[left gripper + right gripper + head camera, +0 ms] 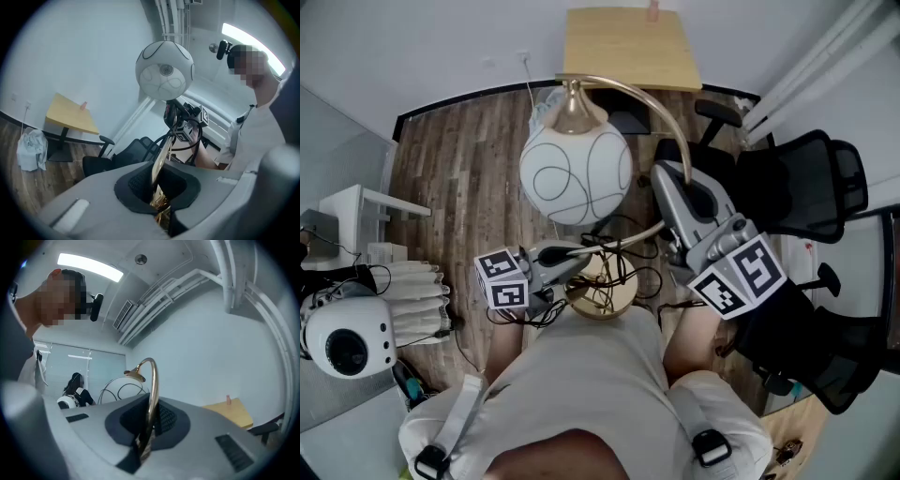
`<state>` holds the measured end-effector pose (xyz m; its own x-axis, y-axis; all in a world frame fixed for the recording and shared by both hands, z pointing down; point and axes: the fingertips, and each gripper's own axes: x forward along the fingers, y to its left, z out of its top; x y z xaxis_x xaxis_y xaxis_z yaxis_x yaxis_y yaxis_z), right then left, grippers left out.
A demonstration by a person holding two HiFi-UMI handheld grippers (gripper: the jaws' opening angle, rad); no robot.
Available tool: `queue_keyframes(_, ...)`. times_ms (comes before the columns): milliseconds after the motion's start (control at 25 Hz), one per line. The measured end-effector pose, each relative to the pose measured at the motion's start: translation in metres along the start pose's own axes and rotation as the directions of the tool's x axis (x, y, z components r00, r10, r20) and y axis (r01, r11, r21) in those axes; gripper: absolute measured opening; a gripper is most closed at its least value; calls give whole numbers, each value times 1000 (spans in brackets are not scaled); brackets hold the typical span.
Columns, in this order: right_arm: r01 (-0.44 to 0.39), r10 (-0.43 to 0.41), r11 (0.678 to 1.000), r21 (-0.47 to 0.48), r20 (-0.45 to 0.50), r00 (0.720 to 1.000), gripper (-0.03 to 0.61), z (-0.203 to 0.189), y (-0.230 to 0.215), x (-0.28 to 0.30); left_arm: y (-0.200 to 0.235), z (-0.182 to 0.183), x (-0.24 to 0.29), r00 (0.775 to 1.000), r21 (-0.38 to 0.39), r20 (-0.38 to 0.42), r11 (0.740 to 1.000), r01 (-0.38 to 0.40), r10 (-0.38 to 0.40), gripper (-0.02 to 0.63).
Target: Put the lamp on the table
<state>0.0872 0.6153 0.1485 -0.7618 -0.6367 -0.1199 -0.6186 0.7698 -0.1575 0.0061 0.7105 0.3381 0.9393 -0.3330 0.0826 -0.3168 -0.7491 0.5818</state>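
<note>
The brass-stemmed white-globe lamp (576,178) is held aloft, away from the yellow table (628,47).

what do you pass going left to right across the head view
white dome → left claw's cube → lamp globe → right claw's cube → black chair

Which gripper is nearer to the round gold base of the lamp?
Left. The left gripper is shut on the gold stem right beside the base. The right gripper is shut on the same stem farther up, toward the curve, away from the base.
</note>
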Motion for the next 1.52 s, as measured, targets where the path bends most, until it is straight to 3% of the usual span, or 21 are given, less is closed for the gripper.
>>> queue_keyframes(640,-43,43,998,37,7,999,0,0,-22,-2,8,2,22,999,0,16,999,-45,45,11)
queue_keyframes(880,-61,60,997,47,12,998,1,5,-49,-8,14,7,48,998,10,12,998,-65,65,11)
queue_keyframes(1520,-28,28,999,30,-3,1000,1,4,-105,79,100,72,52,1000,21,2,999,-28,28,11)
